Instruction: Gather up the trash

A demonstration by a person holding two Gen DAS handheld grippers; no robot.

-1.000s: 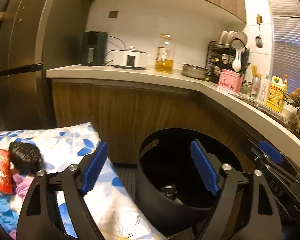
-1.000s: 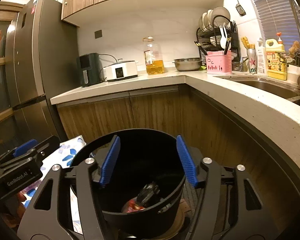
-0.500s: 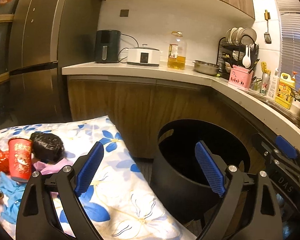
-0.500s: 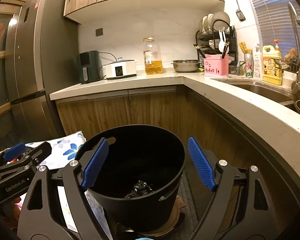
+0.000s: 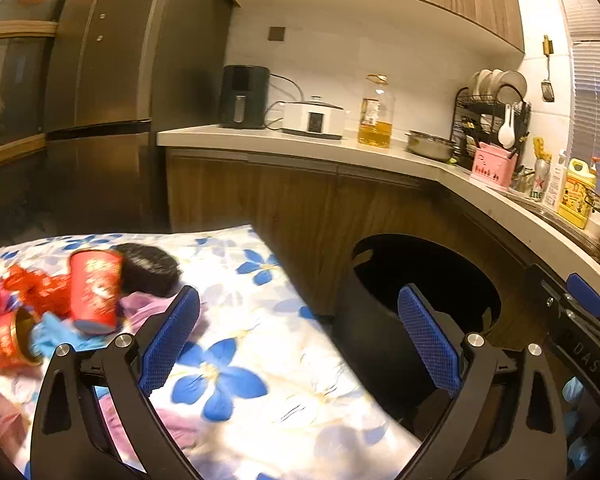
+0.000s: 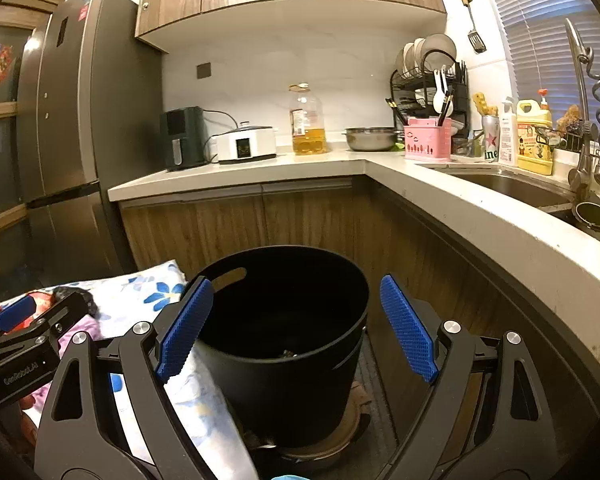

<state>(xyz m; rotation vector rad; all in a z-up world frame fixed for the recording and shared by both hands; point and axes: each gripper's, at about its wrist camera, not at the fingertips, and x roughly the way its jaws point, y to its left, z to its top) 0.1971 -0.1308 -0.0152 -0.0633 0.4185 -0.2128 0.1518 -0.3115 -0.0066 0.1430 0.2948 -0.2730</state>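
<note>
A black trash bin stands on the floor by the counter; it also shows in the left wrist view. Trash lies on a floral cloth: a red paper cup upside down, a second red cup on its side, a black crumpled bag, blue scraps. My left gripper is open and empty, above the cloth, right of the pile. My right gripper is open and empty, in front of the bin. The left gripper also shows in the right wrist view.
An L-shaped counter holds an air fryer, a cooker, an oil bottle, a steel bowl, a dish rack and a sink. A tall fridge stands at the left. Wooden cabinets close in behind the bin.
Both grippers have drawn back and up from the bin. The right gripper has opened wider. The left view has swung left, so more of the trash pile shows.
</note>
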